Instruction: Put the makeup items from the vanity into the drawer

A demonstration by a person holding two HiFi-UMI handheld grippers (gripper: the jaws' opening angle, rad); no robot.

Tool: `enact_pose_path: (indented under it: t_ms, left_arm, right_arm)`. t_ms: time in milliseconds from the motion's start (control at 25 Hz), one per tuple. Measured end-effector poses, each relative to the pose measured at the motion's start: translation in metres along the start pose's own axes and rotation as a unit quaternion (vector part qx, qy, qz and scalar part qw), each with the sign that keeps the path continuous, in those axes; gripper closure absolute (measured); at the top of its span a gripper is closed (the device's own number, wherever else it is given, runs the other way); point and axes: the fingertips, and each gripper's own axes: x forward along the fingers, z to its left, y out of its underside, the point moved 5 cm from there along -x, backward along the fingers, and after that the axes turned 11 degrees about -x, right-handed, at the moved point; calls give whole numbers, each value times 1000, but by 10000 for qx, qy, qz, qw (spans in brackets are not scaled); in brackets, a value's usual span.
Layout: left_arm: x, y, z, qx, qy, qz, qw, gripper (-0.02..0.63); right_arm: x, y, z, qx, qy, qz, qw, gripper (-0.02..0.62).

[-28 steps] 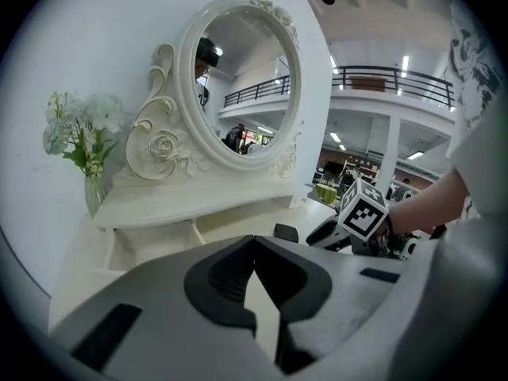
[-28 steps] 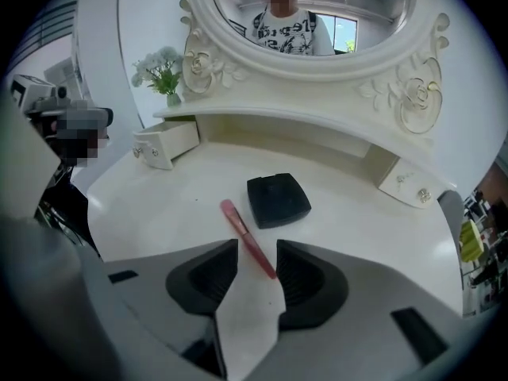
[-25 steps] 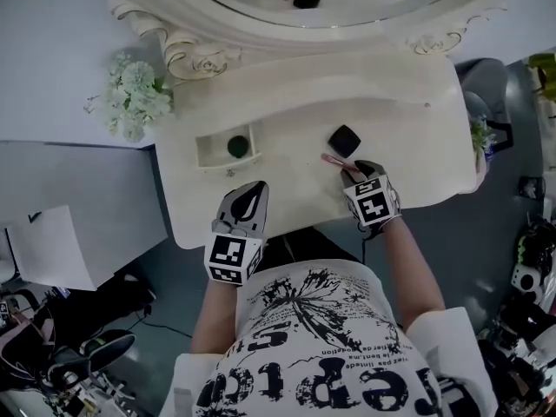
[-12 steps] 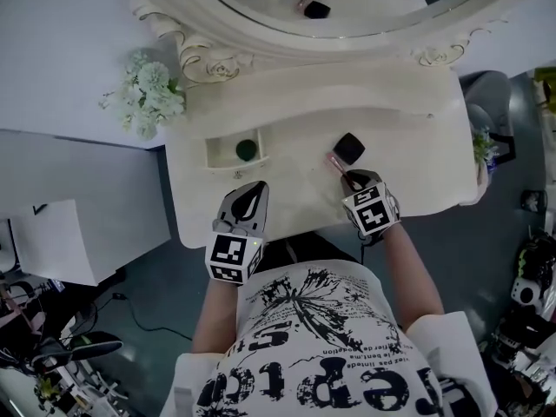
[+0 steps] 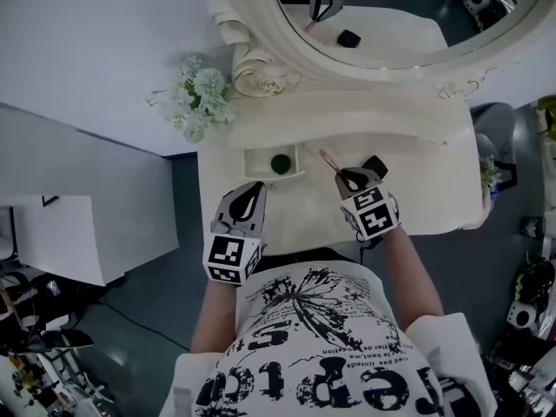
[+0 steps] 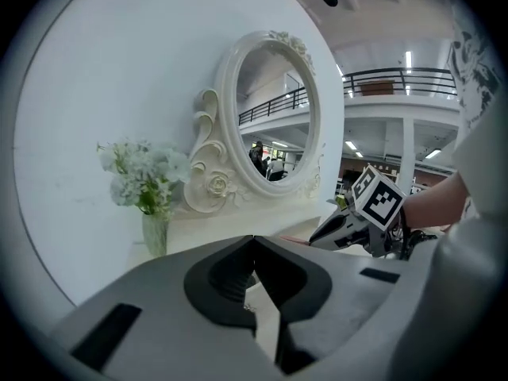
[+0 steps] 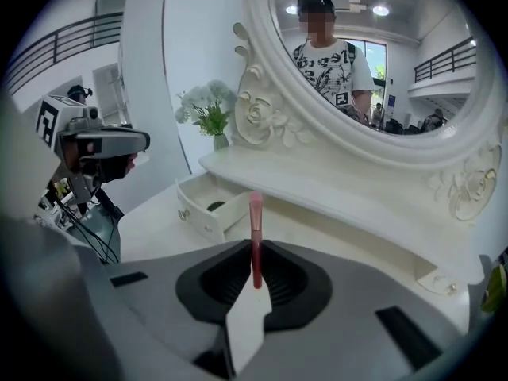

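My right gripper (image 5: 347, 177) is shut on a thin pink makeup stick (image 5: 327, 158), whose tip points up and left toward the open drawer (image 5: 261, 174); the jaws have just been closing on it. In the right gripper view the stick (image 7: 255, 221) stands upright between the pads. A round dark green item (image 5: 280, 163) lies in the drawer. A black square compact (image 5: 376, 164) sits on the vanity top (image 5: 426, 194) just right of the right gripper. My left gripper (image 5: 252, 191) is shut and empty, hovering at the vanity's front edge below the drawer.
An oval mirror (image 5: 391, 24) in a carved white frame stands at the back. A vase of white flowers (image 5: 198, 98) sits at the vanity's back left corner. Grey floor lies left and right of the vanity. Clutter and cables line the view's lower corners.
The right gripper has shut on the pink stick and lifted it off the vanity top, toward the drawer. Both grippers have risen. The head view has shifted, so the vanity sits further right.
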Motion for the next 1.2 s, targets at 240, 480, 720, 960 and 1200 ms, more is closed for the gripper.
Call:
enact_pose_path:
  t_ms: [240,480,720,960,1200]
  left_arm:
    - [-29,-4,44,-200,-427,-194,9987,586]
    - [-50,2,75,-440,-757,-249,9959,586]
    - [-59,6,95,-553,-920,-238,9939,586]
    - [-61,11,101,-660,-1012,-201,9925,586]
    - [-56,11,102,-612,-956,-258,9932,586]
  right_arm:
    - [31,-61,33,-602,-377,-205,9973,543]
    - [60,-91,61,-987,-746,-97,9923,541]
    - [81,-107,77,-1333,-891,-12,9871,541]
    - [88,-111,78,-1114,-767,-105,9907,541]
    - [90,-106,75,-953,-795,-60,9923,509]
